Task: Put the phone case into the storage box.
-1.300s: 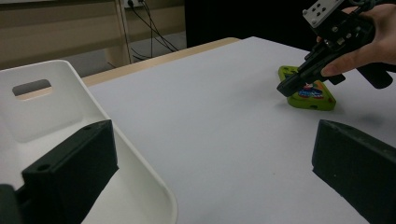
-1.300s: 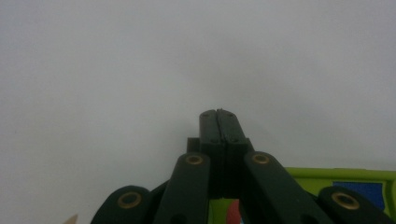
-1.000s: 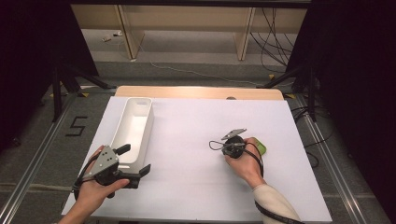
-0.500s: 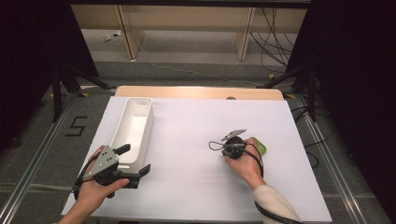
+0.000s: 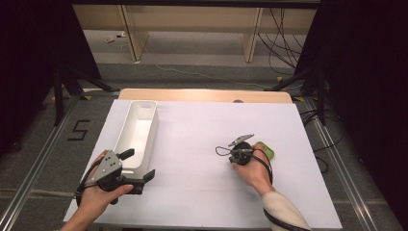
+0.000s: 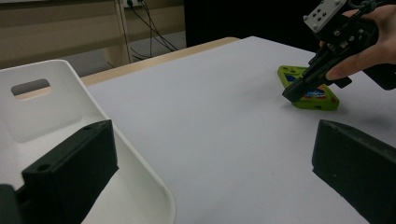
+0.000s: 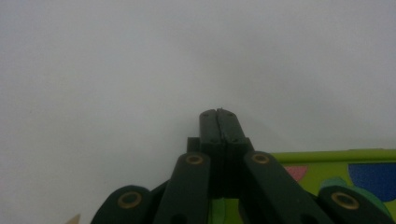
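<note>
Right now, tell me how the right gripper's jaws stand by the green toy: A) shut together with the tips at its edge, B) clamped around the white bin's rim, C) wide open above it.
A: the right gripper has its jaws pressed together, tips down beside the green toy.

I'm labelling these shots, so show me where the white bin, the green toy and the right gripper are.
white bin (image 5: 131, 126), high view, on its left long wall.
green toy (image 6: 322, 102), left gripper view, on its near side edge.
right gripper (image 7: 218, 113), right gripper view, at the closed jaw tips.
</note>
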`<action>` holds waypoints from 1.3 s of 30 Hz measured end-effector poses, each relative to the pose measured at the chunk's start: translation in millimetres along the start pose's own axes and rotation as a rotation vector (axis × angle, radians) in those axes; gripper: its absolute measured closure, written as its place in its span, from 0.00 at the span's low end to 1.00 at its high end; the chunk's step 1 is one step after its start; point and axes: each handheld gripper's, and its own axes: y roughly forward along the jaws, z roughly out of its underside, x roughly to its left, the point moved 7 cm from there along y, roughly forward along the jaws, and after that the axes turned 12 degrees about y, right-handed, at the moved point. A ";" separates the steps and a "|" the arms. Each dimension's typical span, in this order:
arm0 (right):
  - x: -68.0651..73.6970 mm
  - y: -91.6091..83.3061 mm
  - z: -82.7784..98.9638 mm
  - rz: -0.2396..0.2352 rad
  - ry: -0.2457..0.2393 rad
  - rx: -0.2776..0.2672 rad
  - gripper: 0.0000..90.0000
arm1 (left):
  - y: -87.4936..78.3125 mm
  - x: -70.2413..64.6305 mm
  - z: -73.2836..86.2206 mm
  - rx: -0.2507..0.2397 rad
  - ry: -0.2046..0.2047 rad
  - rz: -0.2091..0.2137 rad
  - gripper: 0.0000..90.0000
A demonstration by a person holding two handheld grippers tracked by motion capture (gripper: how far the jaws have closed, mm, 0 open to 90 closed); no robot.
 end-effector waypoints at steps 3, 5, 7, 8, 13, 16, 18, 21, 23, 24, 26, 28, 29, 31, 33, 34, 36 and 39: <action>0.5 -0.3 1.0 0.000 0.001 0.005 1.00 | -0.1 0.0 -0.1 0.000 0.000 0.000 0.00; 0.6 -0.6 1.5 -0.001 -0.001 0.006 1.00 | -0.1 0.0 0.0 0.000 0.000 0.000 0.00; 0.7 -1.2 2.2 -0.003 0.000 0.009 1.00 | -0.1 0.0 0.0 0.000 0.000 0.000 0.00; 0.7 -1.5 2.6 -0.003 -0.001 0.010 1.00 | -0.1 0.1 0.0 0.000 0.001 0.001 0.00; 0.9 -4.1 6.0 -0.007 0.003 0.020 1.00 | -0.2 -0.2 -0.2 -0.001 0.000 0.000 0.00; 0.6 -6.4 9.1 -0.012 0.004 0.027 1.00 | -0.2 -0.5 -0.1 0.000 0.002 0.000 0.00; 0.0 -8.2 11.7 -0.013 0.006 0.033 1.00 | -0.2 -0.8 -0.2 0.000 0.002 0.003 0.00; -1.7 -11.0 15.5 -0.015 0.006 0.039 1.00 | -0.1 -1.0 -0.2 0.001 0.002 0.003 0.00; -2.8 -13.3 18.6 -0.013 0.009 0.045 1.00 | -0.1 -0.9 -0.2 0.001 0.002 0.003 0.00; -3.4 -14.5 20.2 -0.014 0.010 0.048 1.00 | -0.1 -0.8 -0.2 0.001 0.002 0.002 0.00; -5.0 -17.2 23.7 -0.016 0.010 0.053 1.00 | 0.0 -0.9 -0.1 0.001 0.002 0.002 0.00; -6.8 -19.6 27.2 -0.017 0.012 0.055 1.00 | 0.1 -1.1 -0.1 0.001 0.002 0.002 0.00; -7.6 -20.7 28.8 -0.019 0.016 0.056 1.00 | 0.2 -1.3 -0.1 0.001 0.002 0.002 0.00; -9.1 -22.9 31.7 -0.020 0.021 0.059 1.00 | 0.4 -1.7 -0.2 0.001 0.001 0.003 0.00; -11.2 -25.1 34.6 -0.018 0.022 0.063 1.00 | 0.3 -1.6 -0.1 0.001 0.001 0.002 0.00; -12.2 -26.4 36.3 -0.019 0.023 0.066 1.00 | 0.2 -1.4 -0.1 0.002 0.001 0.002 0.00; -14.9 -28.6 39.4 -0.016 0.026 0.067 1.00 | 0.2 -1.0 0.1 0.002 0.001 0.001 0.00; -18.6 -32.4 44.2 -0.015 0.035 0.072 1.00 | 0.3 -1.3 0.1 0.002 0.002 0.002 0.00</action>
